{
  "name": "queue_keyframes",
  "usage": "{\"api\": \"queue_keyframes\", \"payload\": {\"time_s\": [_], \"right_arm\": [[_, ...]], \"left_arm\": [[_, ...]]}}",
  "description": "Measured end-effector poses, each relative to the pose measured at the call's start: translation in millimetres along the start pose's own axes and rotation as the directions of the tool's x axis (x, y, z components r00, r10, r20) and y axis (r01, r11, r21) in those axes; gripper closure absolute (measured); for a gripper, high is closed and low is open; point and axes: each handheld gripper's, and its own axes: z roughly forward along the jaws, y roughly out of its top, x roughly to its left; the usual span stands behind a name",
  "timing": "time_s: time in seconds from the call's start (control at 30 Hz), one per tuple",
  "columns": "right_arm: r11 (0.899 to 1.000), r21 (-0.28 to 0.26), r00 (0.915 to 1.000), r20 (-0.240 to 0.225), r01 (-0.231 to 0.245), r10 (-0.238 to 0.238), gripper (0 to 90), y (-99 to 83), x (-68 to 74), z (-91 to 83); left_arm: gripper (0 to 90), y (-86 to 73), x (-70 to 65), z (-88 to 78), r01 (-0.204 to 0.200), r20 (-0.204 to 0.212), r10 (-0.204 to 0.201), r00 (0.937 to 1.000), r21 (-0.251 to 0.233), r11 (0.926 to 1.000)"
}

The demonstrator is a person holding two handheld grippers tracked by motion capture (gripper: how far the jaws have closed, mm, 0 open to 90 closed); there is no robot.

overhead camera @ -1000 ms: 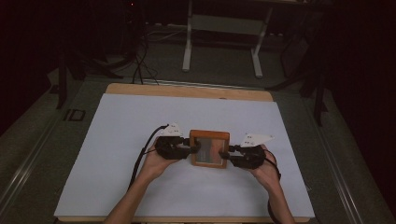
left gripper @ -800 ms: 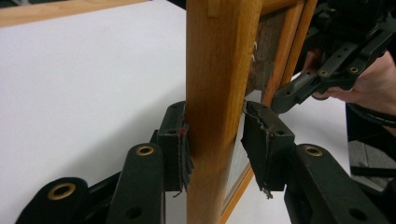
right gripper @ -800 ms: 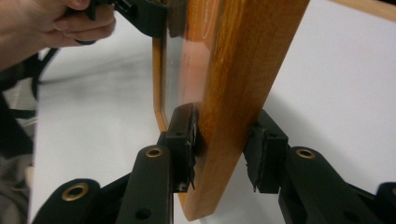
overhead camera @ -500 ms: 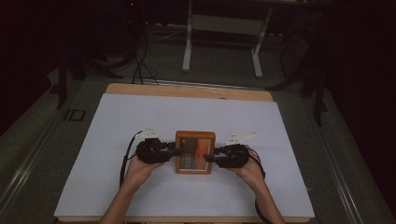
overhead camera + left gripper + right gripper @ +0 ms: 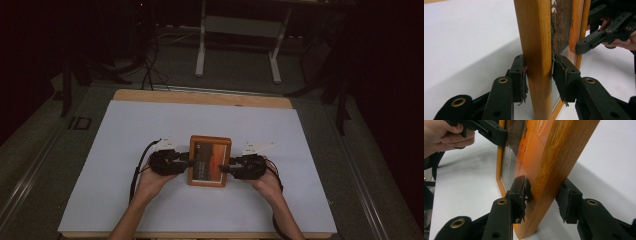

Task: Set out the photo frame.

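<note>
With the left claw and right claw each clenched on one side rail of the rectangular wooden picture frame with an orange print, uneven pull may twist it loose onto the white counter.

one wooden picture frame, two grippers, left gripper, right gripper, two hands, one white table

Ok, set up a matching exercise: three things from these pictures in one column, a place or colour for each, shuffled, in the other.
1. left gripper
2. right gripper
3. wooden picture frame
4. table cover

A. white
B. orange-brown
C. clamped on the frame's left edge
D. clamped on the frame's right edge

Pairs: 1-C, 2-D, 3-B, 4-A
</note>
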Motion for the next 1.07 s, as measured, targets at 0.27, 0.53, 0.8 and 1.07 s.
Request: {"api": "queue_keyframes", "payload": {"time_s": [0.27,0.53,0.8,1.07], "right_arm": [[1.0,-0.001,1.0,0.005,0.001,-0.001,59.5,1.0,-0.7,0.6],[1.0,0.024,0.9989,0.045,-0.01,0.009,42.6,-0.4,-2.2,-7.5],[1.0,-0.002,0.997,0.077,-0.012,0.012,40.0,-1.6,-2.5,-38.3],[0.998,0.029,0.978,0.203,-0.056,0.049,36.9,-13.9,-20.6,-67.0]], "left_arm": [[63.2,-2.0,0.5,-0.5,0.0,0.018,-0.001,0.9998,0.011,0.9999],[49.8,-4.2,4.6,-6.1,0.018,0.017,-0.018,0.9997,-0.01,0.9998],[48.0,-9.2,16.2,-34.5,0.038,-0.072,-0.042,0.9966,-0.057,0.9976],[44.0,-23.5,36.0,-53.8,0.084,-0.328,-0.089,0.9403,-0.032,0.996]]}}
